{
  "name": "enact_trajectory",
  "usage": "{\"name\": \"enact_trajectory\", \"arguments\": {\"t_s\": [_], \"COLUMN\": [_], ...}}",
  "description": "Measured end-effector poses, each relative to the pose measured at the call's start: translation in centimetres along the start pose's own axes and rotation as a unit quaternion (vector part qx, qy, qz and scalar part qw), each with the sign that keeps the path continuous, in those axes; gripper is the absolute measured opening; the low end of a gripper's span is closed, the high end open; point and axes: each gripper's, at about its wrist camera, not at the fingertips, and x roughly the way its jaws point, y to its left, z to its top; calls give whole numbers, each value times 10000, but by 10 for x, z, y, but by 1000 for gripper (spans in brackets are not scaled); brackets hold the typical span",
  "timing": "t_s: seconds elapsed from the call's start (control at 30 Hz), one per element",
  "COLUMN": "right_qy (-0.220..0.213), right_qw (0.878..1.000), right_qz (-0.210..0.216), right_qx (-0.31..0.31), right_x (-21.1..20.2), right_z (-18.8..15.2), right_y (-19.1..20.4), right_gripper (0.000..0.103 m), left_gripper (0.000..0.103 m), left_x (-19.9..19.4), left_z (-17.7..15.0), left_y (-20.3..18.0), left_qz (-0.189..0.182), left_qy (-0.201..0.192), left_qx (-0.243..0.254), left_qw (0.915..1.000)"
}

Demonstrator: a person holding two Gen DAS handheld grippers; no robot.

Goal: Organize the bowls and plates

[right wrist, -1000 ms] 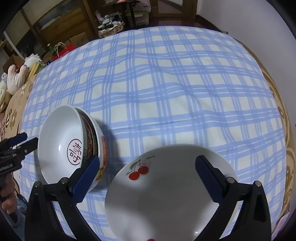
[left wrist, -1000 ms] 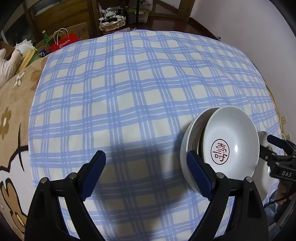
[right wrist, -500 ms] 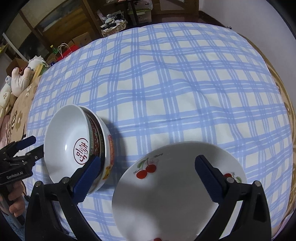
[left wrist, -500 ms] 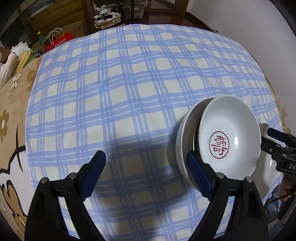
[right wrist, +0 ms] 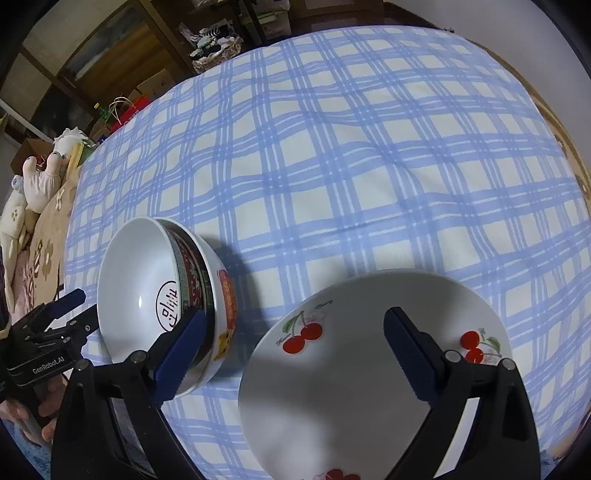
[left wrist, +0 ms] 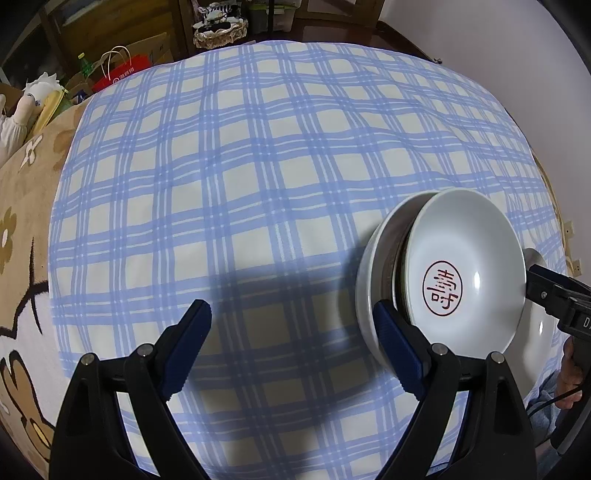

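Note:
A white bowl with a red character seal [left wrist: 469, 262] sits tilted inside a larger patterned bowl [left wrist: 373, 269] on the blue checked cloth, at the right of the left wrist view. The pair also shows in the right wrist view: the inner bowl [right wrist: 136, 291] and the outer bowl [right wrist: 221, 295]. A white cherry plate [right wrist: 354, 373] lies flat to the right of the bowls. My left gripper [left wrist: 291, 347] is open and empty, left of the bowls. My right gripper [right wrist: 295, 354] is open and empty above the plate's near part.
The checked cloth [left wrist: 258, 166] covers a bed-like surface with a brown flowered blanket [left wrist: 22, 206] at its left edge. Bags and boxes [left wrist: 122, 70], a basket [left wrist: 221, 29] and wooden furniture stand beyond the far edge. A white wall [left wrist: 517, 55] is at the right.
Both cameras have drawn back and risen a little, so bowls and plate sit slightly higher and farther in view. The bowls and the plate have not moved on the cloth. Both grippers stay open.

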Motion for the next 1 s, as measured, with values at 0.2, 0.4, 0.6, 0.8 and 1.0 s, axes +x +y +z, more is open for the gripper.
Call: {"name": "enact_trajectory", "arguments": {"t_s": [0.2,0.4,0.6,0.8,1.0], "right_qy": [-27,-108,-139,82,76], "right_qw": [10000,9995,9986,9996,9984], "right_qz": [-41,-236,-384,268,562], "right_qx": [-65,-154,-325,30,81], "right_x": [-5,-7,-10,-6,-6], "right_z": [-2,-1,-1,-1,-4], "right_y": [0,11,23,12,15], "right_gripper": [93,93,74,48,27], "left_gripper": [88,88,88,88,77], "left_x": [0,1,0,-3,-3], "left_z": [1,0,1,0,-1], "left_y": [1,1,0,-7,-14], "left_qz": [-6,-64,34,179,154], "left_qy": [5,57,1,-156,-258], "left_qx": [-11,-79,50,287,466], "left_qw": [10000,9999,10000,9993,9985]}}
